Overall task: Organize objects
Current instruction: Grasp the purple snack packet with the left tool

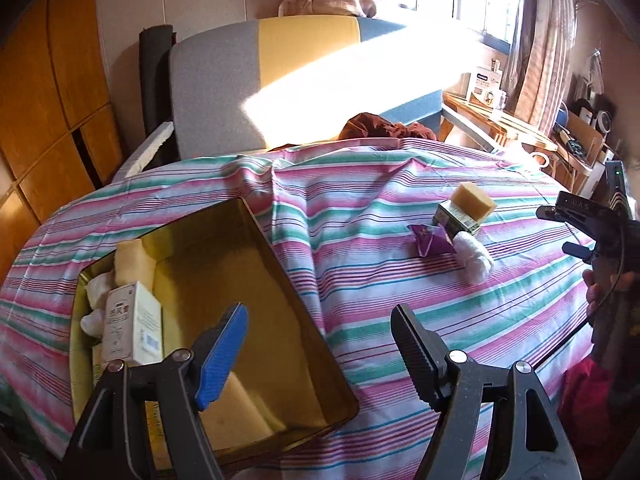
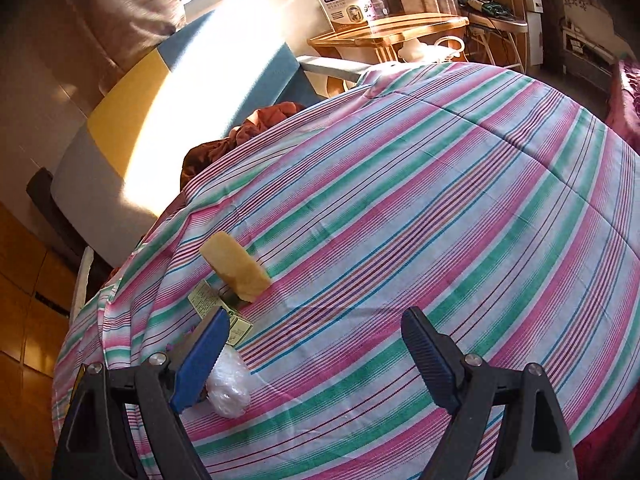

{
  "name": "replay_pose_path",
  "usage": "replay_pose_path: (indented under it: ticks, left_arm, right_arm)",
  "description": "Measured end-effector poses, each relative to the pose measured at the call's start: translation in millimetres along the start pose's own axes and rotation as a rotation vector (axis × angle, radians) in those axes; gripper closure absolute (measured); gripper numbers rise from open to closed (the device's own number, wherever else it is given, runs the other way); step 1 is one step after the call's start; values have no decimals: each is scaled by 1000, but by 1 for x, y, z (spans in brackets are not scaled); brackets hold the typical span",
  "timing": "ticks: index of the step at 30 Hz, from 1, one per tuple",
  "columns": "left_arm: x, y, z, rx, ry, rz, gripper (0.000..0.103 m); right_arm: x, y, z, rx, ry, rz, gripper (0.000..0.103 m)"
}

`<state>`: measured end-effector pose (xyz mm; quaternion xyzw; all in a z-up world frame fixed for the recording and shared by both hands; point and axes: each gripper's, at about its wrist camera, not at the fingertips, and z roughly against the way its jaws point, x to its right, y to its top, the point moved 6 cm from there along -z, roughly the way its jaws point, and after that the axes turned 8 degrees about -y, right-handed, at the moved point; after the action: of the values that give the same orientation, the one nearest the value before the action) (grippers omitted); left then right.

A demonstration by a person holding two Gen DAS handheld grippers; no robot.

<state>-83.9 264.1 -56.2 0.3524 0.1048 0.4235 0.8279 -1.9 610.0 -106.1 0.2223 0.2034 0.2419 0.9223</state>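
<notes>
Labels: white carton (image 1: 134,322) in gold tin (image 1: 280,264), print unreadable | sponge (image 2: 236,266) beyond tin | left tongs (image 1: 320,356), right tongs (image 2: 316,356): agape, empty

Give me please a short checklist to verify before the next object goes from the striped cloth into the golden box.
1. Right gripper open, nothing between its fingers: ok.
2. Left gripper empty: ok.
3. Free room in golden box: ok.
4. Sponge, green carton, purple packet and white roll not crowded together: not ok, they touch.
5. Right gripper centred on an object: not ok, the pile sits at its left finger.
</notes>
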Motion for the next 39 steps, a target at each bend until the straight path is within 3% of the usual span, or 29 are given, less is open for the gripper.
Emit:
replay_pose_path:
  ticks: [15, 22, 25, 32, 39]
  left_arm:
    - [56, 31, -101, -157, -81, 8, 33]
    - [74, 44, -138, -181, -82, -4, 34]
    - [88, 51, -146, -152, -69, -151, 35]
    - [101, 49, -175, -248, -89, -451, 33]
    - [112, 55, -191, -250, -134, -610, 33]
  right_arm:
    - [-11, -5, -3, -63, 86, -10, 14]
    - [-14, -8, -5, -97, 115, -19, 14]
    - [-17, -10, -7, -113, 119, -9, 14]
    - [-21, -14, -9, -148, 145, -6, 14]
    - [-18, -15, -13, -174, 149, -24, 14]
